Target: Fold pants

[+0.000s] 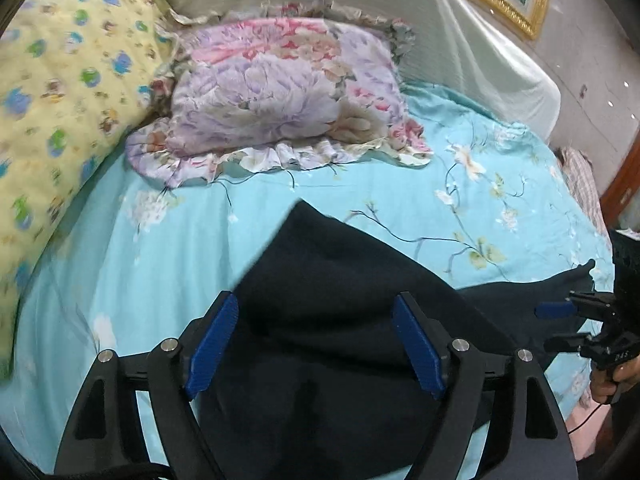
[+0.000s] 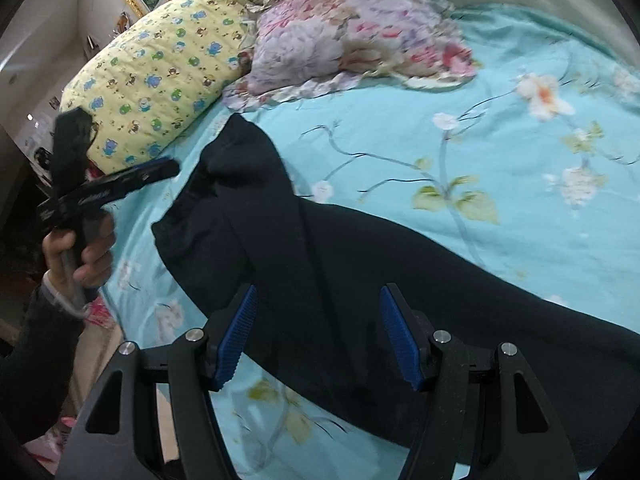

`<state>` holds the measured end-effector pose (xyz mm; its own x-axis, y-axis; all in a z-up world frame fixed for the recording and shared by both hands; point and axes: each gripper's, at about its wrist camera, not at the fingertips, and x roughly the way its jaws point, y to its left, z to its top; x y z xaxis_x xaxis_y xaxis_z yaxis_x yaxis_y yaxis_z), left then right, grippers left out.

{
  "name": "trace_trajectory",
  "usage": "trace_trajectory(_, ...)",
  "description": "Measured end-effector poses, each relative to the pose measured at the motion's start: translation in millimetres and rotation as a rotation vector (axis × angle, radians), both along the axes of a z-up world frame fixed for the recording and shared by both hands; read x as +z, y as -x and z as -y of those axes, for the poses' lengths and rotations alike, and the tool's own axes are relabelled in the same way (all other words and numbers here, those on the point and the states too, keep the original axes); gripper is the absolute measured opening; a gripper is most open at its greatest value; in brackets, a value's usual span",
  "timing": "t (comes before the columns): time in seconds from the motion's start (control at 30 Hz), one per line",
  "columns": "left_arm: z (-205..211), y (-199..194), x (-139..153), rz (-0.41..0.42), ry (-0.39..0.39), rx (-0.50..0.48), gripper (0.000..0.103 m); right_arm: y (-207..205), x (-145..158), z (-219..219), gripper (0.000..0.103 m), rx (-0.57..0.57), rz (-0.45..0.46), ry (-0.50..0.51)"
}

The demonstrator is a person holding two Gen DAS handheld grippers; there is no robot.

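Note:
Dark navy pants (image 1: 332,320) lie on the turquoise floral bedsheet (image 1: 168,232), partly folded over themselves. In the right wrist view the pants (image 2: 360,264) run from the upper left to the lower right. My left gripper (image 1: 316,344) is open above the pants, blue pads apart, nothing between them. My right gripper (image 2: 316,336) is open too, hovering over the middle of the pants. The left gripper also shows in the right wrist view (image 2: 160,170), and the right gripper in the left wrist view (image 1: 560,324).
A purple and pink floral pillow (image 1: 280,92) and a yellow patterned quilt (image 1: 60,100) lie at the head of the bed. A white covered headboard (image 1: 460,40) and a gold picture frame (image 1: 508,0) stand behind. The bed edge is at the right (image 1: 588,208).

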<state>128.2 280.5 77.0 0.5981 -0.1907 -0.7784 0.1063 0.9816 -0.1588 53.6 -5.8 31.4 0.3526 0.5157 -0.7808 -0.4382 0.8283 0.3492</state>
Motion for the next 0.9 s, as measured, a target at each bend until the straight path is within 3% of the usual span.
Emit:
trace_trajectory(0.33, -32.8, -78.7, -28.1, -0.138, 0.184, -0.118, 0.080, -29.6, -15.6, -41.9, 0.065, 0.047, -0.055, -0.013)
trace_trajectory(0.53, -27.6, -94.7, -43.0, -0.200, 0.204, -0.156, 0.080, -43.6, -24.6, -57.5, 0.065, 0.071, -0.070, 0.001)
trace_trajectory(0.6, -25.1, -95.9, -46.0, -0.209, 0.195, -0.160, 0.074, -47.9, -28.1, -61.0, 0.064, 0.070, -0.077, 0.004)
trace_trajectory(0.67, -22.9, -93.7, -45.5, -0.207, 0.207, -0.177, 0.047, -50.3, -31.6, -64.3, 0.056, 0.079, -0.089, -0.006)
trace_trajectory(0.7, -22.7, -91.9, -44.1, -0.205, 0.213, -0.181, 0.041, -51.3, -32.9, -66.5, 0.045, 0.083, -0.093, -0.010)
trace_trajectory(0.77, -20.5, -85.7, -39.3, -0.178, 0.201, -0.183, 0.020, -50.1, -35.2, -71.5, 0.035, 0.097, -0.094, -0.004)
trace_trajectory(0.8, -20.0, -82.4, -36.8, -0.163, 0.192, -0.182, 0.018, -49.1, -34.9, -73.9, 0.025, 0.100, -0.085, 0.001)
trace_trajectory(0.9, -20.4, -67.8, -26.0, -0.118, 0.187, -0.180, 0.012, -44.1, -30.6, -76.4, 0.010, 0.110, -0.051, -0.001)
